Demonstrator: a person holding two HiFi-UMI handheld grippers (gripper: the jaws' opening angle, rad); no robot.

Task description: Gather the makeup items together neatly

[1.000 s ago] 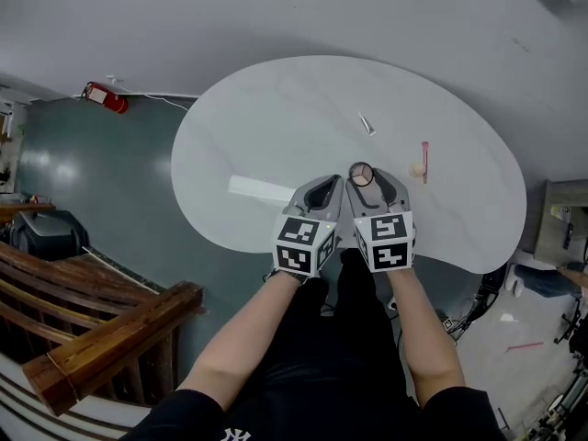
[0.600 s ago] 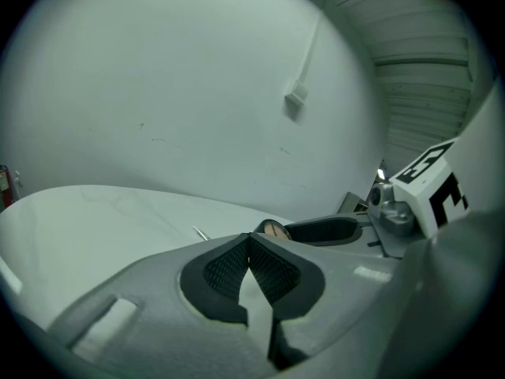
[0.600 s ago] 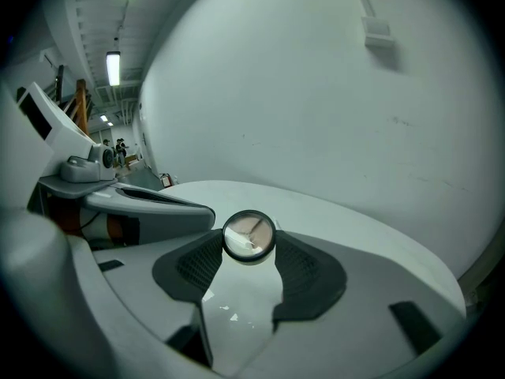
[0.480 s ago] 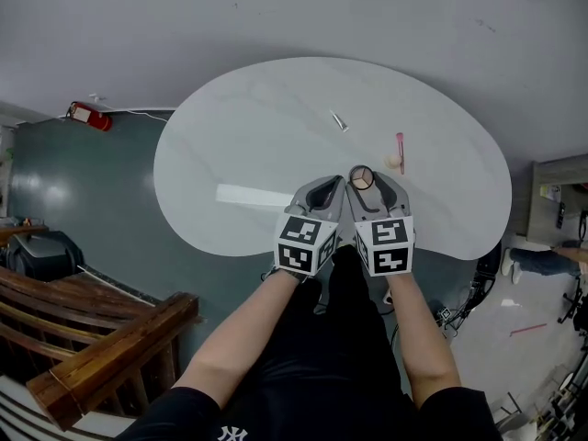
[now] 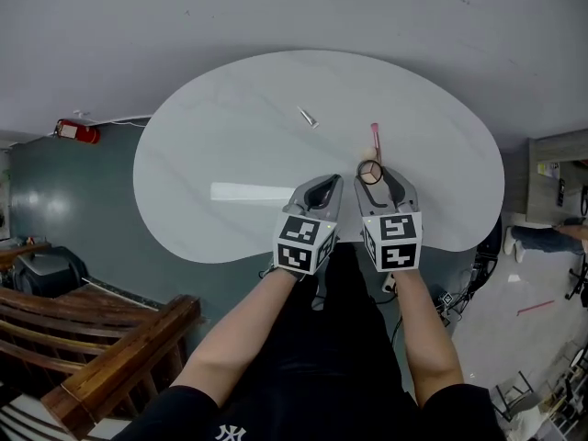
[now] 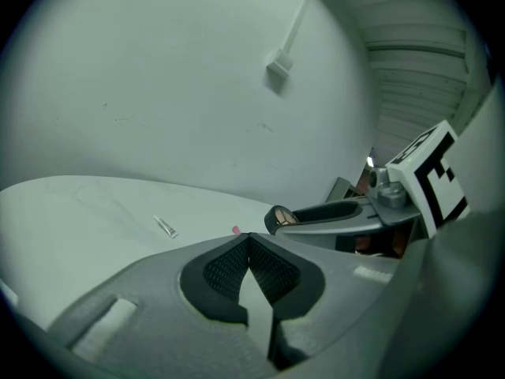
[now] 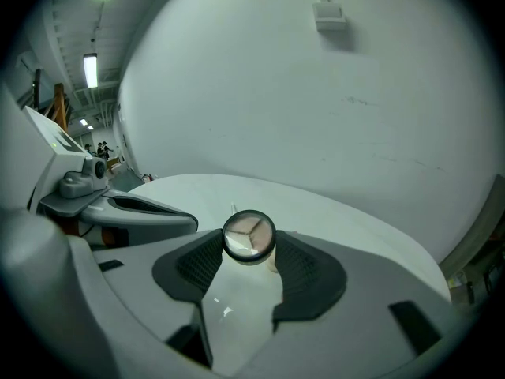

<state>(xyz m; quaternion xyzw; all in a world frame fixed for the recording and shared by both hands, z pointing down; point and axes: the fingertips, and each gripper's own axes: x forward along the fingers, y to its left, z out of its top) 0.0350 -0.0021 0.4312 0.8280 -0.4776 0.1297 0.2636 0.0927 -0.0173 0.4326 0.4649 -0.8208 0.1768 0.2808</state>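
A round compact with a clear lid (image 5: 369, 172) (image 7: 248, 235) sits between the jaws of my right gripper (image 5: 371, 176) (image 7: 248, 248), which is shut on it just above the white oval table (image 5: 230, 145). Right behind the compact lie a beige sponge (image 5: 367, 154) and a pink stick (image 5: 375, 136). A small silver tube (image 5: 307, 117) (image 6: 165, 227) lies further back to the left. My left gripper (image 5: 325, 187) (image 6: 248, 241) hangs beside the right one, shut with nothing in it. From the left gripper view the compact (image 6: 282, 217) shows at the right gripper's tip.
The table's near edge (image 5: 303, 246) runs just under both grippers. A red fire extinguisher (image 5: 78, 131) lies on the floor at the left and a wooden railing (image 5: 110, 356) stands at the lower left. A grey wall (image 5: 294, 7) runs behind the table.
My right gripper has carried the compact to the right, up to the sponge and the pink stick. The left gripper has stayed shut alongside it.
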